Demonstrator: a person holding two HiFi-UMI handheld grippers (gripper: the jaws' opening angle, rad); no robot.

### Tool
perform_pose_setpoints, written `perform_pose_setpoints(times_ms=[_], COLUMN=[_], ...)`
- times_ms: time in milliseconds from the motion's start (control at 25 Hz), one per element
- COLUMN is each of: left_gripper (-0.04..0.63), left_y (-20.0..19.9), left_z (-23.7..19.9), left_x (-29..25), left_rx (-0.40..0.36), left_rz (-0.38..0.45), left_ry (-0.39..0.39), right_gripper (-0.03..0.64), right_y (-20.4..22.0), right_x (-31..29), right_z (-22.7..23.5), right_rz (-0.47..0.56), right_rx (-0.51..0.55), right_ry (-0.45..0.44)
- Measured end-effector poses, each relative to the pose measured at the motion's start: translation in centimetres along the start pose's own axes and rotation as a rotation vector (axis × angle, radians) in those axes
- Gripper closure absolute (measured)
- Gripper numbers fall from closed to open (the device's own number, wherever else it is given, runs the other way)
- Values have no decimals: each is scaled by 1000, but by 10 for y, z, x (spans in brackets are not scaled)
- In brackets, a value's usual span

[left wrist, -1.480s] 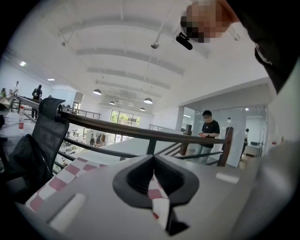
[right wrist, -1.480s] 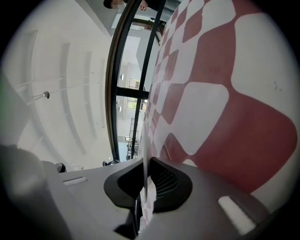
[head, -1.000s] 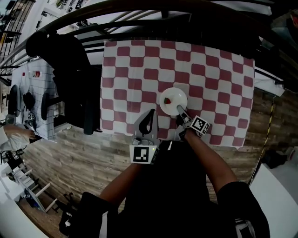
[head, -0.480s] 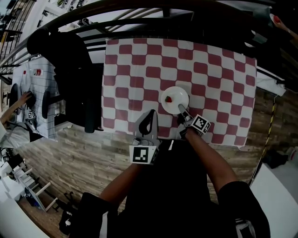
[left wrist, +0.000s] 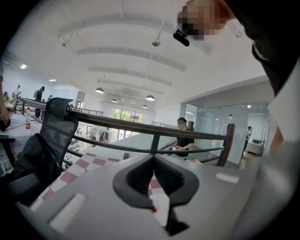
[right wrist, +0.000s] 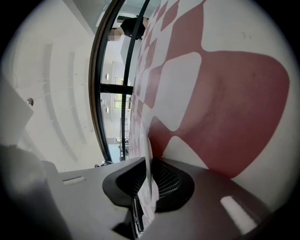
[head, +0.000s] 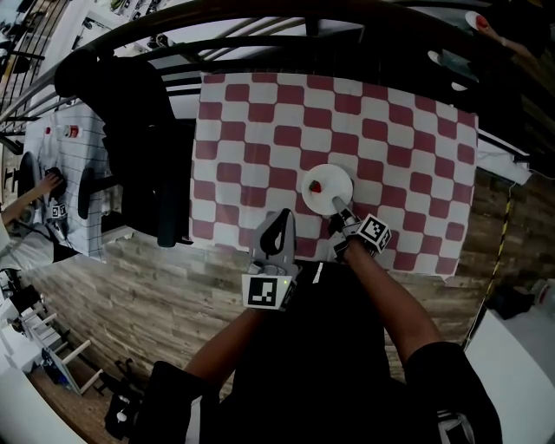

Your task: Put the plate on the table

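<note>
A small white plate (head: 327,185) lies flat on the red-and-white checked table (head: 260,130), near its front edge, with a small red item (head: 315,186) on it. My right gripper (head: 338,205) is at the plate's near rim. In the right gripper view the thin rim (right wrist: 149,159) stands between the jaws of the right gripper (right wrist: 149,180). Those jaws are opening, with a slight gap beside the rim. My left gripper (head: 277,221) hovers over the table's front edge, left of the plate. Its tips (left wrist: 153,159) meet, with nothing held.
A black office chair (head: 130,113) stands by the table's left side. A dark railing (head: 303,26) runs behind the table. Wooden floor (head: 130,295) lies in front and to the left. A person's hand (head: 48,184) shows at the far left.
The plate and both grippers keep their places on the table; only the view has shifted slightly.
</note>
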State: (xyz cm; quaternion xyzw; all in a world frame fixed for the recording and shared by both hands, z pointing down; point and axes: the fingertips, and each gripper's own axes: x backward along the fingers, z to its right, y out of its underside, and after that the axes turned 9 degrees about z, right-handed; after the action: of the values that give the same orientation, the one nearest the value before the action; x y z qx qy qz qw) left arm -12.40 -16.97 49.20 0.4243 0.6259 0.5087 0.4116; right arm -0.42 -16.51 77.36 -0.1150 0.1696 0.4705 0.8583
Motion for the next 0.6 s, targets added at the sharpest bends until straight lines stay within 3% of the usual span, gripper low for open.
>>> perform_pose_setpoints(times_ms=[360, 600], left_gripper=[586, 586], left_y=[10, 9], left_z=[4, 13], left_x=[4, 5], left_rx=[-12, -36], left_rz=[-38, -33], left_ry=[0, 30], right_gripper=[521, 509], right_y=[3, 2], right_x=[0, 9], right_z=[2, 9], right_rz=[-41, -38], right_rx=[15, 28], right_ry=[71, 173])
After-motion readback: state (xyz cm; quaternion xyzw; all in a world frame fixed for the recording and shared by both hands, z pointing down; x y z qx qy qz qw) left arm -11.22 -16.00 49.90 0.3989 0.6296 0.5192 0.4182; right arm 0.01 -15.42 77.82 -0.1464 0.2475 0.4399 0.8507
